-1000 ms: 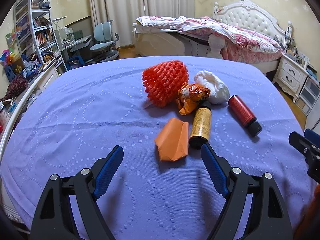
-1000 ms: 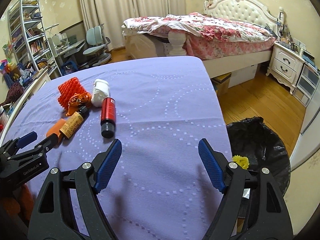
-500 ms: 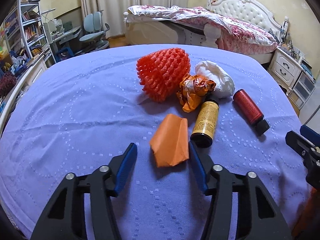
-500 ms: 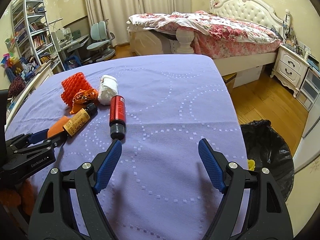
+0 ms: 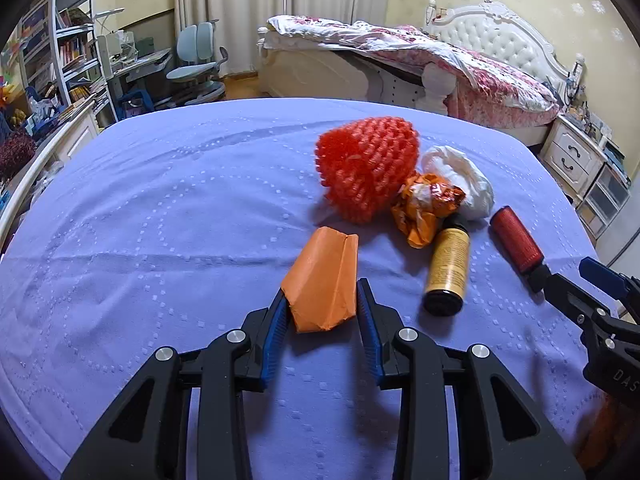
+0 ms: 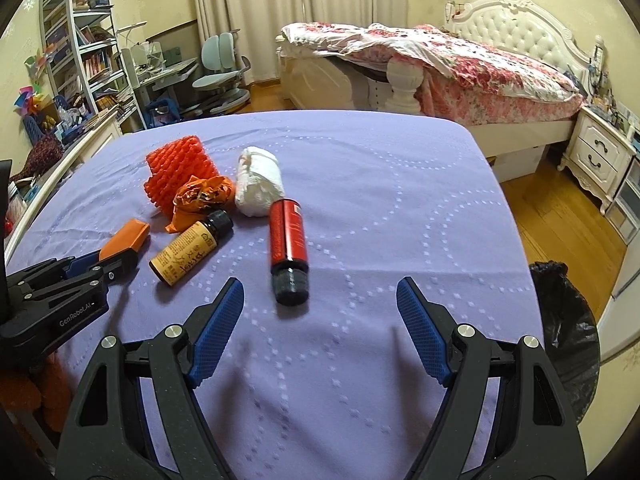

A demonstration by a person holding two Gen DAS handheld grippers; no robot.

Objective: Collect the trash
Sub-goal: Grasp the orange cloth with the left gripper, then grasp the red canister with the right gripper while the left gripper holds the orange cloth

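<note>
Left gripper [image 5: 322, 304]: jaws closing around the near end of the folded orange paper wedge [image 5: 324, 280], pads at both flanks, barely touching; it lies on the purple-clothed worktop [image 5: 160, 220]. Right gripper [image 6: 320, 320]: jaws wide, empty, just short of the red cylindrical bottle with black cap [image 6: 288, 248]. Black-lined trash bin [image 6: 568, 340] stands off the worktop's right edge.

Risks: the paper may crumple and slip out at the tip; the amber bottle with yellow label [image 5: 446, 268] lies near and could roll if nudged.
</note>
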